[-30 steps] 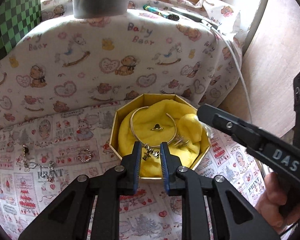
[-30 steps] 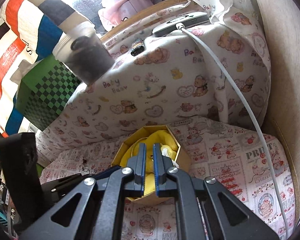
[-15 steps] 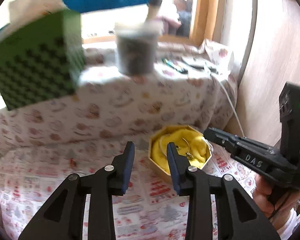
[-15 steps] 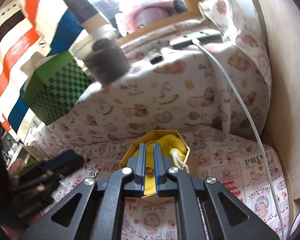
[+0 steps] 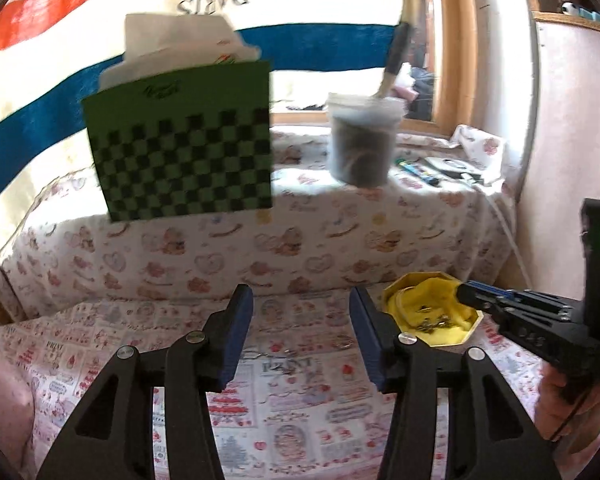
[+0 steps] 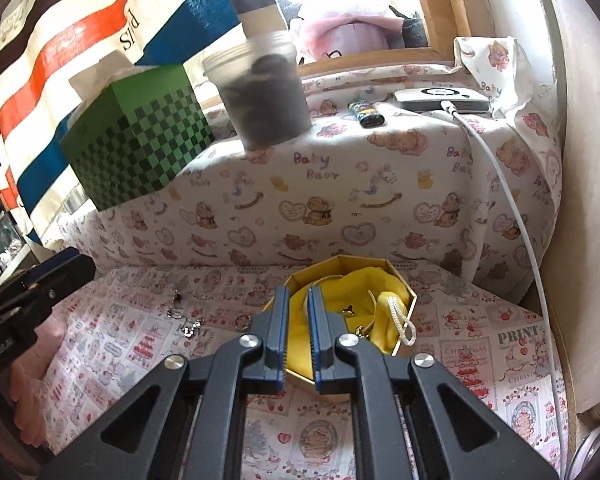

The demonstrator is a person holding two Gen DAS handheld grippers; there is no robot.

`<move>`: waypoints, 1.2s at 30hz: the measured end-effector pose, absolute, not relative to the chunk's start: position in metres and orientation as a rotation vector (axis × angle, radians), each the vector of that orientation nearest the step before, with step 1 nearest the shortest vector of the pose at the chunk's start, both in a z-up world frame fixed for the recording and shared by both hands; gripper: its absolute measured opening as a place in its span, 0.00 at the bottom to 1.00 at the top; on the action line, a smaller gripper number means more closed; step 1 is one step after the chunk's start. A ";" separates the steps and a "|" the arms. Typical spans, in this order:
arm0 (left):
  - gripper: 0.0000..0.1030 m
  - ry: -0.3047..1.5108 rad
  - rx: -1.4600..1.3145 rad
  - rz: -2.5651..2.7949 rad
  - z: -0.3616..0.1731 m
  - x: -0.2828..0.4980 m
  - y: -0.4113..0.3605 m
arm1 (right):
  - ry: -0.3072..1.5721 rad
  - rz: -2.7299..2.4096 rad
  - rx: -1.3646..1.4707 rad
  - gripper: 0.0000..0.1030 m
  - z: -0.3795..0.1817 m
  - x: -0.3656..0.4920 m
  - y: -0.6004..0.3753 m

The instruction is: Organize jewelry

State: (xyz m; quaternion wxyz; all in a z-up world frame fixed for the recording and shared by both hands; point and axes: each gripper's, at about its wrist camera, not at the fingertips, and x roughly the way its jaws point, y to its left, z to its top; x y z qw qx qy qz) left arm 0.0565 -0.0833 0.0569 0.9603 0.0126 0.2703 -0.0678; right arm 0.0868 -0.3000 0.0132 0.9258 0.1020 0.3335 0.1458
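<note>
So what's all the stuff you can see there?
Jewelry box: one, gold, yellow cloth inside, on the printed cloth.
Bangle: one, gold, in the box.
Chain pieces: a few, silver, on the cloth left of the box.
Small ring: one, silver, near the box.
Checkered box: one, green, on the ledge.
Plastic tub: one, clear with dark contents, on the ledge.
Cable: one, white, from the ledge down.
Left gripper: black, opening, empty.
Right gripper: black, shut, over the box.

The box [image 6: 400, 276] looks like shiny gold card with soft yellow cloth [image 6: 352, 292] inside. The bench [image 6: 480, 360] wears printed matt cloth. The tongs [image 6: 298, 334] are matt black plastic.
</note>
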 end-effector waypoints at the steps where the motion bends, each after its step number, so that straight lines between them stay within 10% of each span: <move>1: 0.47 0.554 0.017 -0.134 0.052 0.059 -0.079 | 0.685 0.297 0.206 0.08 0.012 0.087 -0.299; 22: 0.89 0.602 -0.033 0.076 0.017 0.083 -0.016 | 0.695 0.250 0.116 0.23 -0.008 0.091 -0.282; 36: 0.97 0.588 0.018 0.147 0.015 0.086 -0.011 | 0.724 0.308 0.103 0.31 0.001 0.095 -0.260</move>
